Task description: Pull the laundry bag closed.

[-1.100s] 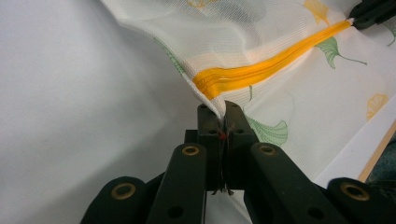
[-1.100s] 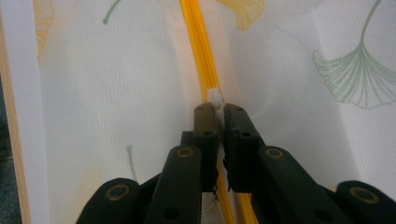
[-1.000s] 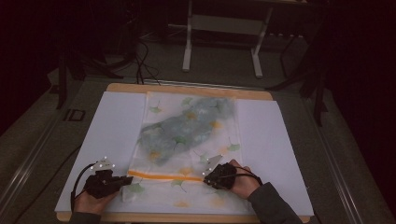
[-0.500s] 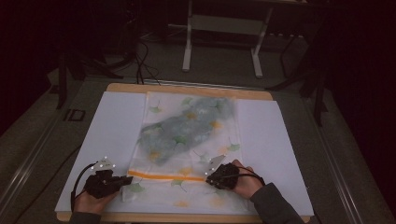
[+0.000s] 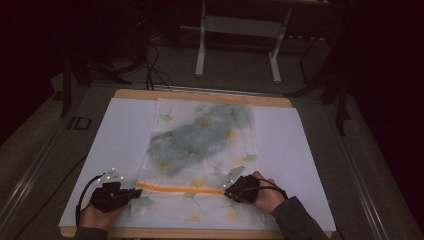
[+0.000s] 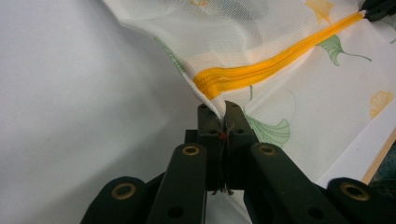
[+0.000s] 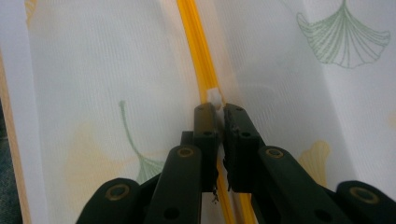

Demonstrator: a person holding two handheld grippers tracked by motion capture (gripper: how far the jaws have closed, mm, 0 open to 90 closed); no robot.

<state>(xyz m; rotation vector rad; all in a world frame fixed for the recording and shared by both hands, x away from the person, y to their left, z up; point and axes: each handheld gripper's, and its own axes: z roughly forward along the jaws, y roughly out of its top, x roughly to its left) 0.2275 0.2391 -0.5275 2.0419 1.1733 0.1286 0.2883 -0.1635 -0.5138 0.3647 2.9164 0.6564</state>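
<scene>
From the high view, a mesh laundry bag (image 5: pixel 200 160) lies flat on the white-covered bench (image 5: pixel 115 135). In the left gripper view, the left gripper (image 6: pixel 218 114) pinches the bag's edge beside the orange zipper (image 6: pixel 271 60). In the right gripper view, the right gripper (image 7: pixel 217 112) clamps the white zipper pull (image 7: pixel 214 97).

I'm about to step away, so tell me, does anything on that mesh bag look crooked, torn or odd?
Nothing torn. The mesh bag lies flat, its orange zipper running straight between the left claw, pinching the bag's edge, and the right claw, shut on the white zipper pull. A grey-blue bundle bulges inside.
</scene>
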